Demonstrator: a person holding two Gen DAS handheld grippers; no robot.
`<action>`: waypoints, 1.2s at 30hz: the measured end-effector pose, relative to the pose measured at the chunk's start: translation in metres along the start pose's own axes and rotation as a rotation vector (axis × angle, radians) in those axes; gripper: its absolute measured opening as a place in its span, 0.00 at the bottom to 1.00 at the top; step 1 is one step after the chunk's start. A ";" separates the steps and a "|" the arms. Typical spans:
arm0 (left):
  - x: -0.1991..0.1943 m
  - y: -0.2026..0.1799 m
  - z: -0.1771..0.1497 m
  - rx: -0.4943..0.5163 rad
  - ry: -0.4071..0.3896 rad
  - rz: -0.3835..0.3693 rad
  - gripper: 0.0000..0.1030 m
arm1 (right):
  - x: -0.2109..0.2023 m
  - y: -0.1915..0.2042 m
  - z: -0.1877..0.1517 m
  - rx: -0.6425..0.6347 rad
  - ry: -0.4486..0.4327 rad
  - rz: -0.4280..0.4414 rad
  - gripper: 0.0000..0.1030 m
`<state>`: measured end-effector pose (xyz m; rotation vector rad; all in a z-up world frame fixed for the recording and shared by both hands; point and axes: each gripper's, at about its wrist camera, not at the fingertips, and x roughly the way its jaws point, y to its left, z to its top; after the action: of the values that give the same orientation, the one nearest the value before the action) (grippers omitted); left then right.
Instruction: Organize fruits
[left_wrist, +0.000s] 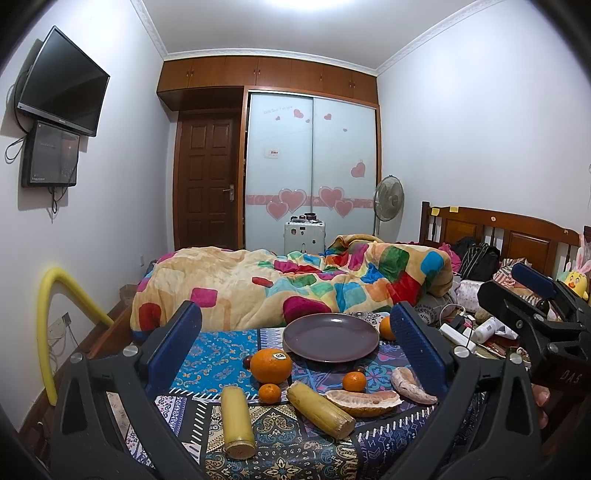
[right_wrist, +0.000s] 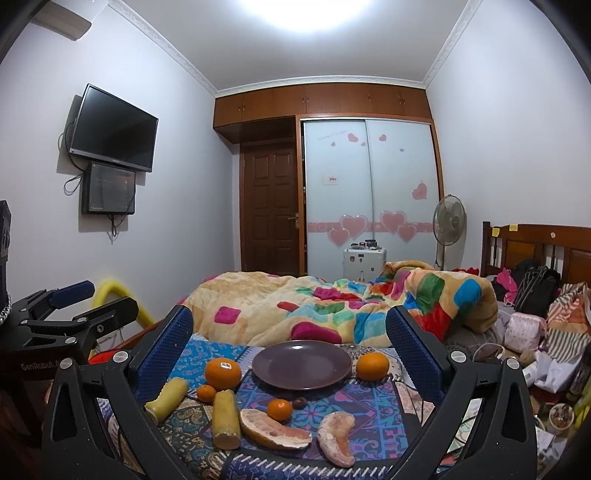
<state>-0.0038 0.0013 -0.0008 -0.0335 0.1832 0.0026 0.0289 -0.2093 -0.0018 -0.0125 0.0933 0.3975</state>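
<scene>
An empty dark purple plate (left_wrist: 330, 338) (right_wrist: 301, 363) sits on a patterned cloth. Around it lie a large orange with a sticker (left_wrist: 270, 364) (right_wrist: 222, 373), a second orange (left_wrist: 386, 328) (right_wrist: 372, 365), two small tangerines (left_wrist: 269, 393) (left_wrist: 354, 381), two yellow sugarcane pieces (left_wrist: 237, 421) (left_wrist: 320, 409) and two pomelo segments (left_wrist: 364, 401) (left_wrist: 410, 386). My left gripper (left_wrist: 295, 332) is open and empty, above the fruit. My right gripper (right_wrist: 290, 332) is open and empty, above the fruit. Each shows at the edge of the other's view.
A bed with a colourful blanket (left_wrist: 295, 280) lies behind the cloth. Clutter of bags, cables and a white power strip (left_wrist: 458, 336) is to the right. A yellow foam tube (left_wrist: 48, 332) stands at the left. A small dark fruit (right_wrist: 298, 403) lies by the plate.
</scene>
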 end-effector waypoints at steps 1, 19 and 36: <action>0.000 0.000 0.000 0.000 -0.001 -0.001 1.00 | 0.000 0.000 0.000 0.000 0.001 0.001 1.00; -0.001 -0.001 0.004 0.005 -0.002 0.003 1.00 | -0.001 0.001 0.003 -0.001 -0.003 0.001 1.00; -0.002 -0.002 0.006 0.011 0.001 0.004 1.00 | -0.001 0.001 0.004 0.000 -0.001 0.002 1.00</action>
<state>-0.0041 -0.0006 0.0059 -0.0218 0.1847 0.0059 0.0276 -0.2088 0.0021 -0.0124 0.0923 0.3997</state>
